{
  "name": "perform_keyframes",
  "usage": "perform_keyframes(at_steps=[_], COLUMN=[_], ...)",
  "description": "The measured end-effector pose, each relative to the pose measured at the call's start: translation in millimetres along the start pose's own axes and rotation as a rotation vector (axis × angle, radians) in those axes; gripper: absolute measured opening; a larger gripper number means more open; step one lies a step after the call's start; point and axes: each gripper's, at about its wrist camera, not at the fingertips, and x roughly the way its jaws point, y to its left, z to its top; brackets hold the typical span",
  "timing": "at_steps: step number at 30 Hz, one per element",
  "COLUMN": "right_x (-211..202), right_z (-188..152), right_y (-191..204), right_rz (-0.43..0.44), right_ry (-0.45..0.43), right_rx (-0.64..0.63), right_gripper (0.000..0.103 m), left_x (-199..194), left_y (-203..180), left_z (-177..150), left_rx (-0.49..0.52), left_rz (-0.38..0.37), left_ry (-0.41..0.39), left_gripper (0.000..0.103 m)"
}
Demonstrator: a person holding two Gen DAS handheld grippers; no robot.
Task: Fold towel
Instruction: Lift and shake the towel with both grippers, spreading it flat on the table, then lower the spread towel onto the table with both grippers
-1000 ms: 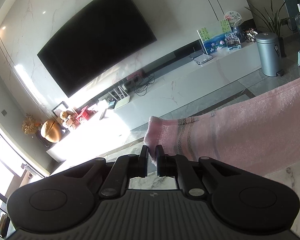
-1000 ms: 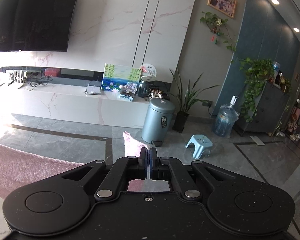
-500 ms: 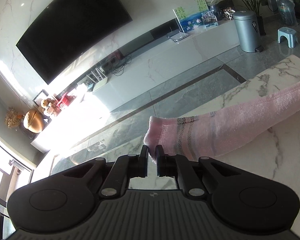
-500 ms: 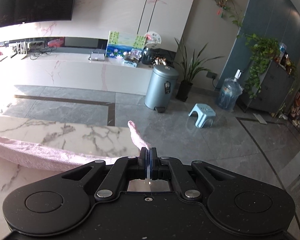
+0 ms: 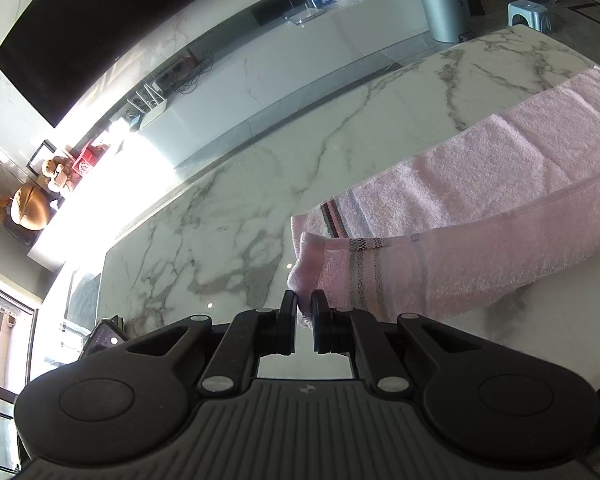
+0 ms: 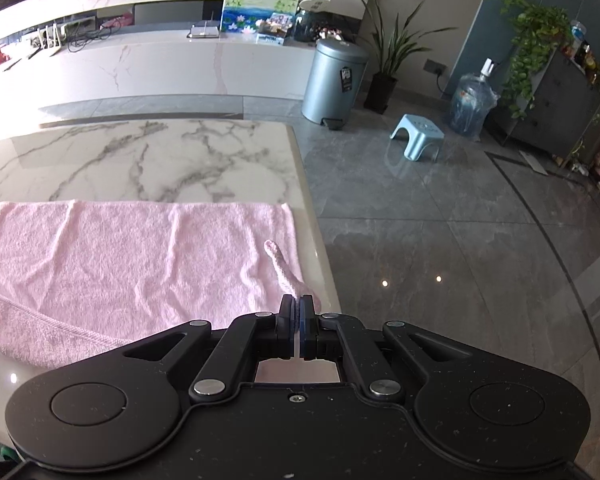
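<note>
A pink towel [image 5: 480,184] with grey-striped ends lies along the white marble table [image 5: 228,216]. My left gripper [image 5: 304,300] is shut on the towel's near left corner and holds that striped end folded over the lower layer. In the right wrist view the towel [image 6: 120,256] spreads flat to the table's right edge. My right gripper [image 6: 299,304] is shut on the near right corner, which sticks up as a small peak just above the cloth.
The table's right edge [image 6: 312,216] drops to a grey tiled floor. Beyond the table stand a long white TV bench [image 6: 160,68], a grey bin [image 6: 334,80], a blue stool [image 6: 418,136] and a water bottle [image 6: 472,108]. A phone [image 5: 104,338] lies at the table's left end.
Both grippers have come down and forward with the towel's near edge. The towel hung in the air before; now its far half lies flat on the table with the held edge over it.
</note>
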Motion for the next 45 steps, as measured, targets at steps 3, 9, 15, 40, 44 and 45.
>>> perform_keyframes(at_steps=[3,9,15,40,44,45], right_x=[7.8,26.6,42.0,18.4,11.7,10.1], right_z=[-17.6,-45.0,-60.3,-61.2,-57.0,-55.9], right_y=[0.2,6.5,9.8,60.2,84.4,89.8], right_rz=[0.003,0.014,0.009,0.188,0.267,0.285], right_ry=[0.043,0.119,0.182,0.05,0.026,0.02], right_rx=[0.008,0.01,-0.001,0.088,0.047,0.038], right_gripper=[0.0,0.0,0.001,0.001,0.001,0.001], left_x=[2.3,11.8,23.1,3.8,-7.6,-10.9], left_y=[-8.7,-26.9,-39.2,-58.1,-65.5,-67.3], left_z=[-14.0,-35.0,-52.6,-77.0,-71.4,-69.6], left_rx=[0.002,-0.001,-0.01,-0.067,-0.037,-0.03], left_rz=[-0.016,-0.054,-0.072,-0.143,-0.166,-0.174], left_ry=[0.022,0.069,0.113,-0.104,-0.169,-0.185], left_gripper=[0.007,0.007,0.007,0.007,0.007,0.007])
